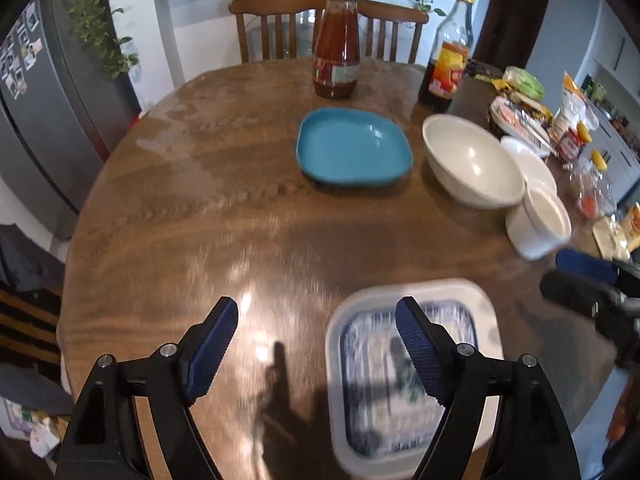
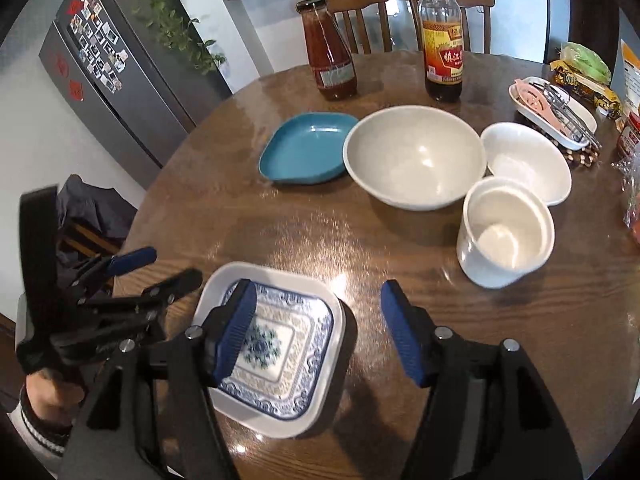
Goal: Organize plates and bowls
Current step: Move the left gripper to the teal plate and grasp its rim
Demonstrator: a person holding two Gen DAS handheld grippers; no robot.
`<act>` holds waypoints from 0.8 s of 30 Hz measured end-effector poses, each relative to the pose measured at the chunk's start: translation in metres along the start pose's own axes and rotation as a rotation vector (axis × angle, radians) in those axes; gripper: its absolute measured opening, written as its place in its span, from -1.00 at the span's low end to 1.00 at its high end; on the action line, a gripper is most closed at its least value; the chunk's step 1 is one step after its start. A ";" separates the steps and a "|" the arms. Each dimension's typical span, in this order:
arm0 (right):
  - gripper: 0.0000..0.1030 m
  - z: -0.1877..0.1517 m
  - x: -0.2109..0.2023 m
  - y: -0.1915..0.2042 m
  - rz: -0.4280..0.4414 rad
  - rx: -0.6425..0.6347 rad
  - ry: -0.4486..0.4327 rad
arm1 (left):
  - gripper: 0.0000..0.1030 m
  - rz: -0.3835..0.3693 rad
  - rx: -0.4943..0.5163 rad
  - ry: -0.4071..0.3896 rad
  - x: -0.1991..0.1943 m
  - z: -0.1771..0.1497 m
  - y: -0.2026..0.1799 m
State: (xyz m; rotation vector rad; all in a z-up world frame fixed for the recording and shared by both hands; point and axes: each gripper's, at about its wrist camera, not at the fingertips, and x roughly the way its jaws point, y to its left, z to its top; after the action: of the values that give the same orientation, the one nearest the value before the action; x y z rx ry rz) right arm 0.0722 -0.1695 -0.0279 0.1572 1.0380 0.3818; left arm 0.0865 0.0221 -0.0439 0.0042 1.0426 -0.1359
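Observation:
A square white plate with a blue pattern [image 2: 280, 344] lies at the near table edge; it also shows, blurred, in the left wrist view [image 1: 412, 368]. A blue square plate [image 1: 354, 146] [image 2: 306, 148], a large white bowl [image 1: 472, 160] [image 2: 416, 156], a small white bowl [image 2: 524, 160] and a white cup-like bowl [image 2: 504, 232] [image 1: 540, 224] sit farther back. My left gripper [image 1: 316, 344] is open and empty above the patterned plate's left side; it shows in the right wrist view [image 2: 160, 268]. My right gripper [image 2: 318, 336] is open and empty over the plate's right side.
A red sauce jar [image 1: 336, 44] [image 2: 330, 52] and a dark vinegar bottle [image 1: 448, 52] [image 2: 442, 36] stand at the back of the round wooden table [image 1: 200, 200]. A white dish with tongs [image 2: 554, 112] and food packets lie at the right. Chairs and a fridge [image 2: 120, 72] stand behind.

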 end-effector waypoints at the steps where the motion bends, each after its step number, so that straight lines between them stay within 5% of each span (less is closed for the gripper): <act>1: 0.26 0.002 -0.001 0.000 0.000 -0.001 -0.002 | 0.58 0.005 -0.008 -0.007 0.002 0.008 0.002; 7: 0.29 0.014 -0.004 0.003 0.024 0.009 -0.019 | 0.58 0.032 -0.129 0.020 0.053 0.075 0.026; 9: 0.46 0.015 -0.003 0.004 0.029 0.009 -0.020 | 0.58 0.063 -0.154 0.052 0.077 0.095 0.032; 16: 0.48 0.013 0.003 -0.004 0.037 0.035 0.001 | 0.57 0.057 -0.163 0.138 0.135 0.131 0.033; 17: 0.48 0.014 0.003 -0.006 0.038 0.042 0.001 | 0.51 0.055 -0.149 0.142 0.139 0.134 0.030; 21: 0.48 0.015 0.003 -0.013 0.026 0.056 -0.002 | -0.46 0.035 -0.114 0.170 0.152 0.139 0.020; 24: 0.48 0.017 0.004 -0.017 0.023 0.065 -0.002 | -0.71 -0.010 -0.089 0.174 0.156 0.138 0.017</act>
State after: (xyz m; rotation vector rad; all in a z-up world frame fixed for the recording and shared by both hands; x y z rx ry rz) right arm 0.0926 -0.1829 -0.0279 0.2281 1.0480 0.3685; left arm 0.2849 0.0125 -0.1098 -0.0710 1.2216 -0.0989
